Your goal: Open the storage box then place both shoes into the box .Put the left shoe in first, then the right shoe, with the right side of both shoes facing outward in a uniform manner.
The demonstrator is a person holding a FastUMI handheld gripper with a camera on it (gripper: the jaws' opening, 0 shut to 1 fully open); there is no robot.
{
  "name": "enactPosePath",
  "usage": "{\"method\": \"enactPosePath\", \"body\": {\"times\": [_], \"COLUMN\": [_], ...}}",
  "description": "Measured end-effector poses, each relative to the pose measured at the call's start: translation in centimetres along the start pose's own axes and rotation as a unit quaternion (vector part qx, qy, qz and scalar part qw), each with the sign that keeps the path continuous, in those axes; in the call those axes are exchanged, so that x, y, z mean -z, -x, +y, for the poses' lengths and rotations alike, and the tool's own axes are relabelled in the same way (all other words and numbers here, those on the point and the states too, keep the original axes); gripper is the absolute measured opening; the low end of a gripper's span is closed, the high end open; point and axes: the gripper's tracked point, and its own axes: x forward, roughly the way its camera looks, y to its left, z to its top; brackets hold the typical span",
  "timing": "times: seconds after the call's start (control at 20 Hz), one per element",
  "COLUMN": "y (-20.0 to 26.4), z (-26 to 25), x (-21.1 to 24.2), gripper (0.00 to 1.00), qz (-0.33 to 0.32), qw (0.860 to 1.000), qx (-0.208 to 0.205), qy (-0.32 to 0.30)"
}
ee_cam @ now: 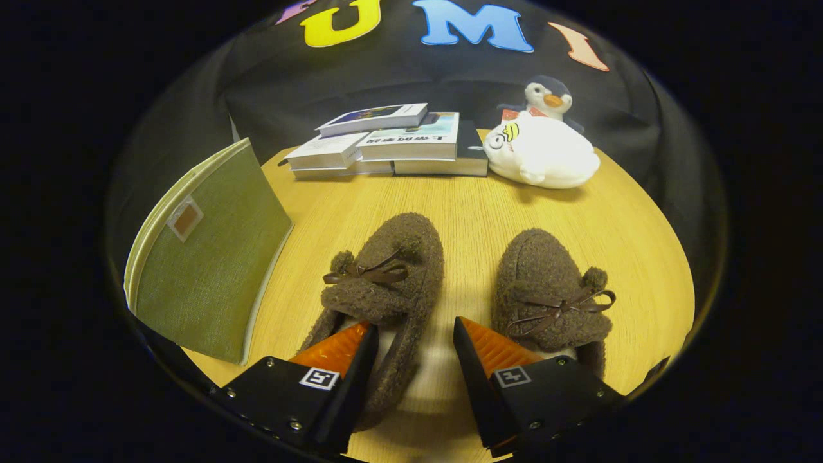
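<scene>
Two brown fuzzy shoes with small bows lie side by side on the wooden table, toes pointing away from me. My gripper (pixel 415 326) is open, low over the heel end of the left shoe (pixel 386 270). One finger (pixel 337 350) sits in that shoe's opening and the other finger (pixel 492 350) is in the gap beside the right shoe (pixel 546 283). The left shoe's inner side wall runs between the fingers, with neither visibly pressing on it. The green fabric storage box (pixel 206 270) stands left of the shoes, a flat labelled face tilted toward me and its inside hidden.
A stack of books (pixel 392 145) lies at the far side of the table (pixel 463 206). Beside them rest a white plush toy (pixel 543 154) and a penguin plush (pixel 546 95). Bare wood stretches between the shoes and the books.
</scene>
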Motion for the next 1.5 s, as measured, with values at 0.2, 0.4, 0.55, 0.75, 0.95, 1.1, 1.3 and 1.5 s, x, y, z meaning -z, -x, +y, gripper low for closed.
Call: {"method": "enactPosePath", "body": {"times": [0.2, 0.4, 0.55, 0.75, 0.95, 1.1, 1.3, 1.5], "y": [-0.3, -0.4, 0.4, 1.8, 3.9, 5.9, 8.5, 9.9], "z": [1.0, 0.7, 1.1, 2.1, 3.6, 5.2, 8.2, 11.7], "x": [0.2, -0.1, -1.5, -3.7, -6.0, -8.7, -12.3, -14.9], "gripper": [0.36, 0.07, 0.07, 0.07, 0.06, 0.06, 0.06, 0.06], "qz": [0.012, 0.018, 0.014, 0.001, -0.011, -0.026, -0.045, -0.052], "qw": [0.999, 0.998, 0.996, 0.992, 0.987, 0.983, 0.976, 0.970], "qx": [-0.007, 0.011, 0.000, -0.020, -0.043, -0.066, -0.106, -0.142], "qy": [-0.031, -0.057, -0.090, -0.122, -0.155, -0.168, -0.183, -0.189]}}
